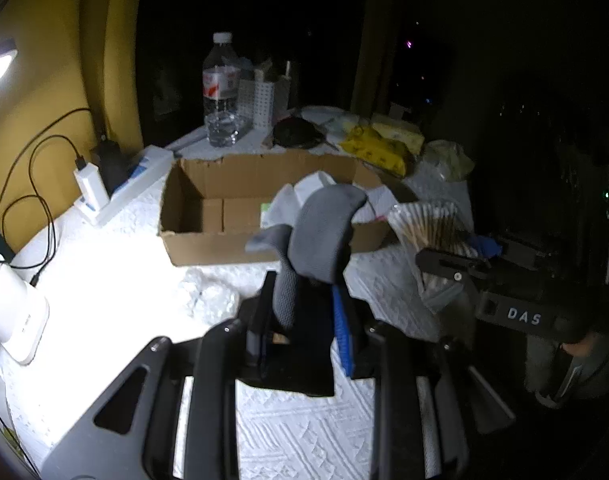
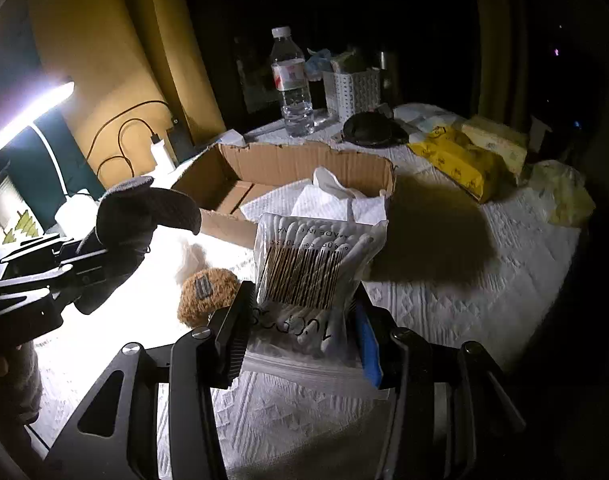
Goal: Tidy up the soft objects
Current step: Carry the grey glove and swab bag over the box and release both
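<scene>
My left gripper (image 1: 304, 300) is shut on a grey sock (image 1: 320, 232) and holds it up just in front of an open cardboard box (image 1: 208, 240). The sock also shows at the left of the right wrist view (image 2: 144, 208). My right gripper (image 2: 300, 308) is shut on a clear bag of cotton swabs (image 2: 308, 256), held above the table near the box's (image 2: 296, 160) right front corner. The bag shows in the left wrist view (image 1: 428, 224) too. White tissues (image 2: 336, 200) lie in the box. A brown plush toy (image 2: 204, 292) lies on the white tablecloth (image 2: 444, 300).
A water bottle (image 1: 221, 88), a white perforated holder (image 1: 264, 98), a black pouch (image 1: 296, 132) and yellow tissue packs (image 1: 376, 150) stand behind the box. A power strip with chargers (image 1: 116, 184) lies at left. A crumpled clear wrapper (image 1: 208, 296) lies before the box.
</scene>
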`<state>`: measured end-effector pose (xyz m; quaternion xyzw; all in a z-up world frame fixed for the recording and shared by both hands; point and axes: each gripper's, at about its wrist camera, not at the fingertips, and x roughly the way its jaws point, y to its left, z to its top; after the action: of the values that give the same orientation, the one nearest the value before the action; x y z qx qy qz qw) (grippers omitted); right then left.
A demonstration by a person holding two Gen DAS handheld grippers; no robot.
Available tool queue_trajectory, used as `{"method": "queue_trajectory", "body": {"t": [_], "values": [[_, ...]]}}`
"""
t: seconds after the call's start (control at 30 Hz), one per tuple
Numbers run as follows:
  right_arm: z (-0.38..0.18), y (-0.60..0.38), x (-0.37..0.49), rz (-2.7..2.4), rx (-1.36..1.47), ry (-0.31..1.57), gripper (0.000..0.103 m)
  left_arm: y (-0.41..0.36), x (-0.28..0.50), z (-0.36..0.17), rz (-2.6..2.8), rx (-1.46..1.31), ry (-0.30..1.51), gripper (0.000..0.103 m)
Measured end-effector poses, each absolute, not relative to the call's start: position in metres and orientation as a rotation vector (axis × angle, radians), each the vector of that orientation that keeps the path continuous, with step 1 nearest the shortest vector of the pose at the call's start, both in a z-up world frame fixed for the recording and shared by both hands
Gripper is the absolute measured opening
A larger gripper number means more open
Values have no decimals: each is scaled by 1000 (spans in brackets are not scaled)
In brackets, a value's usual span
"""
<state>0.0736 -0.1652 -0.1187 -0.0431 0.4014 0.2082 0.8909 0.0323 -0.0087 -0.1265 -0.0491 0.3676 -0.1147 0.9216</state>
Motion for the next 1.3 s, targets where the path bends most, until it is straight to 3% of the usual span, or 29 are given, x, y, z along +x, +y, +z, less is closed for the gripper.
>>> {"method": "queue_trajectory", "body": {"t": [1.3], "values": [[-116,-141,157,468,-114,836,49,45,128,-118,-107,-154,691,26]]}}
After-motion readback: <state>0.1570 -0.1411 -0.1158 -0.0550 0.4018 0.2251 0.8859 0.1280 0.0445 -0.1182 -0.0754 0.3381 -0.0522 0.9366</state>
